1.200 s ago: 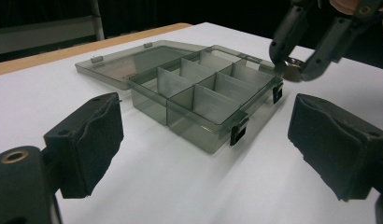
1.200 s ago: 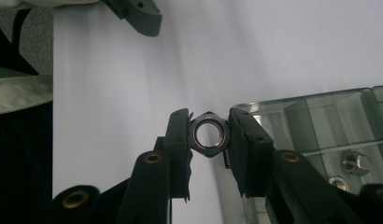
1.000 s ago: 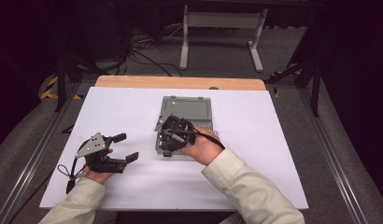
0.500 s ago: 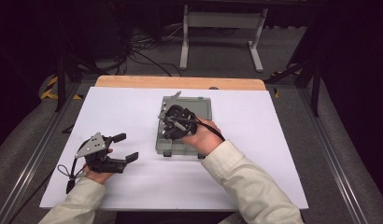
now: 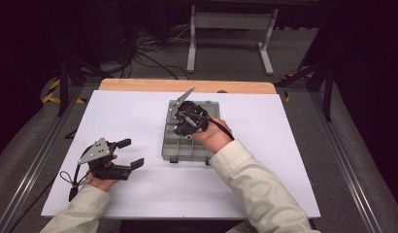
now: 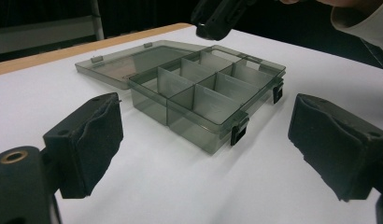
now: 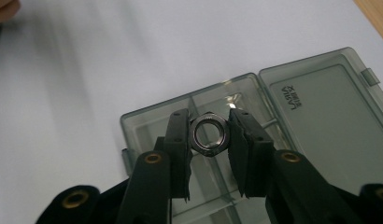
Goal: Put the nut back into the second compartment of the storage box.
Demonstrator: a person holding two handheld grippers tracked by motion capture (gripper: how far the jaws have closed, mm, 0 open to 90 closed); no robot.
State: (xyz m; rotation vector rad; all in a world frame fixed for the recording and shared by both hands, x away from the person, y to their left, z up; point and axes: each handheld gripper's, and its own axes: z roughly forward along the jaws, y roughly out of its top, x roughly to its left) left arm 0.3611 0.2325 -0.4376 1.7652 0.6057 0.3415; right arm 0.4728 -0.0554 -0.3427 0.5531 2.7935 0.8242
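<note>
From my remote station I record the following. The right gripper (image 7: 208, 135) is pinching a silver hexagonal metal nut (image 7: 209, 135) between its two black padded jaws; the nut sits upright, its bore facing the right gripper view's camera, with one pad pressed against each of two opposite flats. In the high view the right gripper (image 5: 186, 125) is held above the translucent grey plastic compartment box (image 5: 183, 149), over its far half, the hand behind it and the pale sleeve (image 5: 255, 189) running off toward the bottom edge. I cannot tell from these frames which compartment lies directly beneath the nut.

The box rests on the white table surface (image 5: 284, 145), near its middle. Its hinged lid (image 6: 124, 63) is folded fully open and lies flat on the table at the box's far side. The dividers (image 6: 194, 84) form two rows of cells, and the cells I can see in the left gripper view hold nothing. Two black latches (image 6: 238, 133) hang on the box's near wall.

The left gripper (image 5: 120, 154) rests low at the table's near left, well apart from the box, jaws spread wide with nothing between the pads. Its grey three-cornered plate (image 5: 96, 149) faces upward. In the left gripper view both pads (image 6: 94, 140) frame the box from a distance.
</note>
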